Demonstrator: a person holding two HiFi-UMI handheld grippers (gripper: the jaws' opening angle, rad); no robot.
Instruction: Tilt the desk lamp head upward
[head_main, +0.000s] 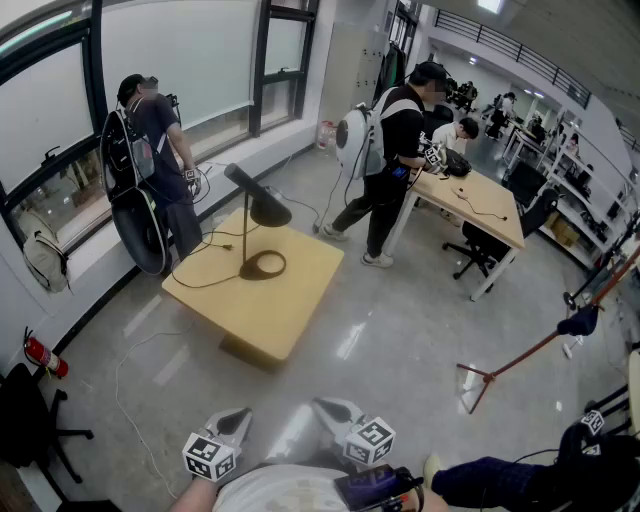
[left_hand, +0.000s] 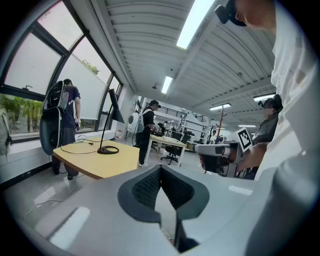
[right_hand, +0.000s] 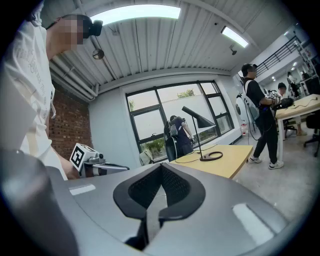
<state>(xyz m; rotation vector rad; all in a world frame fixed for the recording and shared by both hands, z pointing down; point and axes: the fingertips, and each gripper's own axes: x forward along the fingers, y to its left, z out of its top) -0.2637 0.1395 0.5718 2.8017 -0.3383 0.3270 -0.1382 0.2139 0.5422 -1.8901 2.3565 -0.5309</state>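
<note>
While the grey left gripper (head_main: 236, 420) and grey right gripper (head_main: 332, 412) hung side by side at 6 o'clock in the head view, the task looked not yet begun. The black desk lamp with a ring base and thin stem (head_main: 247, 235) stood well apart from them at about 12 o'clock, near the middle of the pale wooden square bench (head_main: 290, 305), with a stretch of glossy floor between. Its black cone-shaped head (head_main: 268, 211) appeared to droop toward the bench top, so the upward tilt was judged undone. Each gripper's own view showed its dark ribbed fingers (left_hand: 145, 187) pressed together with nothing between them. What remained, by this reading, was everything: closing the gap to the bench, reaching the head, taking or nudging it, and tilting it upward.
</note>
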